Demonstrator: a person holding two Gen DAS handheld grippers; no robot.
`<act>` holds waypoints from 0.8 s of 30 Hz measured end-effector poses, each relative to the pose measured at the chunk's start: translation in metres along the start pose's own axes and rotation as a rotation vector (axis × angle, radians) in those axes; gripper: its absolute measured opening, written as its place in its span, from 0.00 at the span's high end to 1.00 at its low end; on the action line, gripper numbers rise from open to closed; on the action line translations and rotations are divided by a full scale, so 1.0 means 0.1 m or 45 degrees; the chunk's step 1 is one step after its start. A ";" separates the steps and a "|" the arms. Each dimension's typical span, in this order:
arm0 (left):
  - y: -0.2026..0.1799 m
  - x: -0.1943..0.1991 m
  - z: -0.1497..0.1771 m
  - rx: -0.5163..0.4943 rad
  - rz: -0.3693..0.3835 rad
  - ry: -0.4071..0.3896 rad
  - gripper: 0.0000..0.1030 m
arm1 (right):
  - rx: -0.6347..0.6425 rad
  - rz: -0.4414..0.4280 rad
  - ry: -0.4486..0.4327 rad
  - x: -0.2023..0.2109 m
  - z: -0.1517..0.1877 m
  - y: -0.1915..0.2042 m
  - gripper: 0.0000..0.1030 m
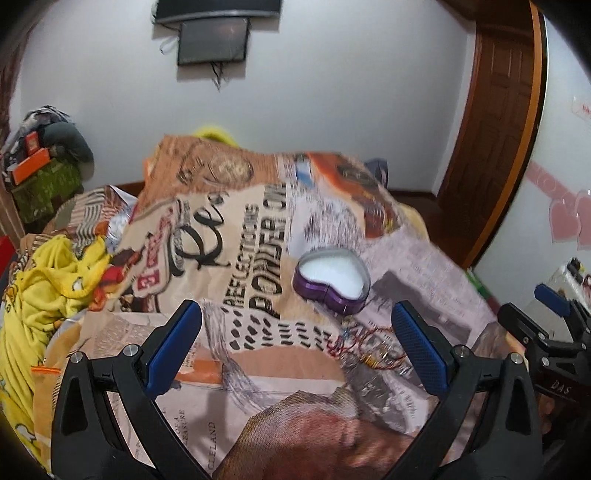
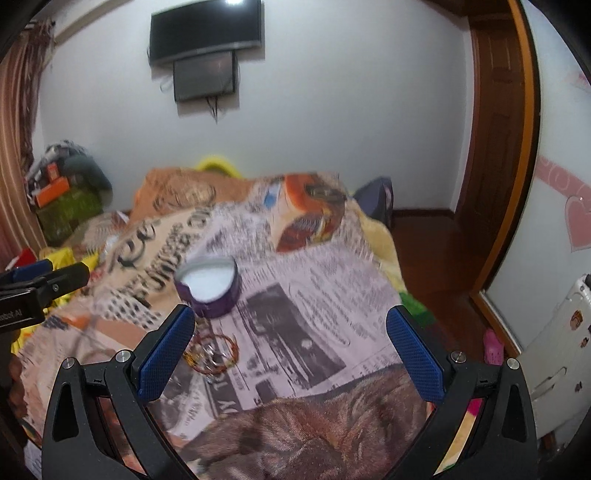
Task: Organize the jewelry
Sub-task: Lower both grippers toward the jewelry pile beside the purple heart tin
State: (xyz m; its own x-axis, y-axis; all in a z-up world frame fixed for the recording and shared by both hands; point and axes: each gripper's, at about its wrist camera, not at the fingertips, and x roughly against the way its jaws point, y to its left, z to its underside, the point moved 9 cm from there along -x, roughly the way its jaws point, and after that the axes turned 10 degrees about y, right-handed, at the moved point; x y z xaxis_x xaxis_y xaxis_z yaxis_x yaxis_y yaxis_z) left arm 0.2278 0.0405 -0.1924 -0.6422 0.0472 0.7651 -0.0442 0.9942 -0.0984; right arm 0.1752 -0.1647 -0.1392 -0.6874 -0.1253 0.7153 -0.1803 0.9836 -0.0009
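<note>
A purple heart-shaped tin (image 1: 332, 282) with a white lining stands open on the printed bedspread (image 1: 229, 236). It also shows in the right wrist view (image 2: 208, 286). A tangle of red and gold jewelry (image 1: 369, 349) lies on the spread just in front of the tin, seen in the right wrist view (image 2: 212, 354) beside the left finger. My left gripper (image 1: 295, 343) is open and empty above the spread, the jewelry near its right finger. My right gripper (image 2: 290, 350) is open and empty; it shows at the right edge of the left wrist view (image 1: 550, 314).
Yellow clothing (image 1: 40, 295) is bunched at the bed's left side. A wooden door (image 2: 495, 122) and floor lie to the right of the bed. A wall television (image 2: 205, 31) hangs behind. Boxes and clothes (image 2: 66, 184) are piled at the far left.
</note>
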 end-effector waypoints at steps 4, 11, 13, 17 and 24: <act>-0.05 -0.26 0.09 -0.060 0.007 0.098 0.10 | 0.004 -0.023 0.098 -0.27 0.10 0.00 0.00; -0.22 -0.61 0.26 -0.148 0.093 0.244 0.25 | 0.061 -0.085 0.193 -0.56 0.23 0.18 0.00; -0.26 -0.68 0.29 -0.168 0.111 0.276 0.30 | 0.085 -0.106 0.200 -0.61 0.24 0.24 0.03; -0.34 -0.82 0.37 -0.201 0.148 0.357 0.51 | 0.124 -0.142 0.233 -0.71 0.26 0.30 0.14; -0.51 -0.87 0.47 -0.284 0.223 0.405 0.60 | 0.120 -0.196 0.331 -0.86 0.36 0.26 0.46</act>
State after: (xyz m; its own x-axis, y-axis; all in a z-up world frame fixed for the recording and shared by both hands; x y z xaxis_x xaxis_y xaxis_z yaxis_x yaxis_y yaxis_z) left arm 0.2506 -0.0184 -0.2839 -0.3554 0.2099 0.9108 0.2337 0.9635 -0.1308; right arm 0.2045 -0.1334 -0.2261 -0.4461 -0.2223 0.8670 -0.3411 0.9378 0.0649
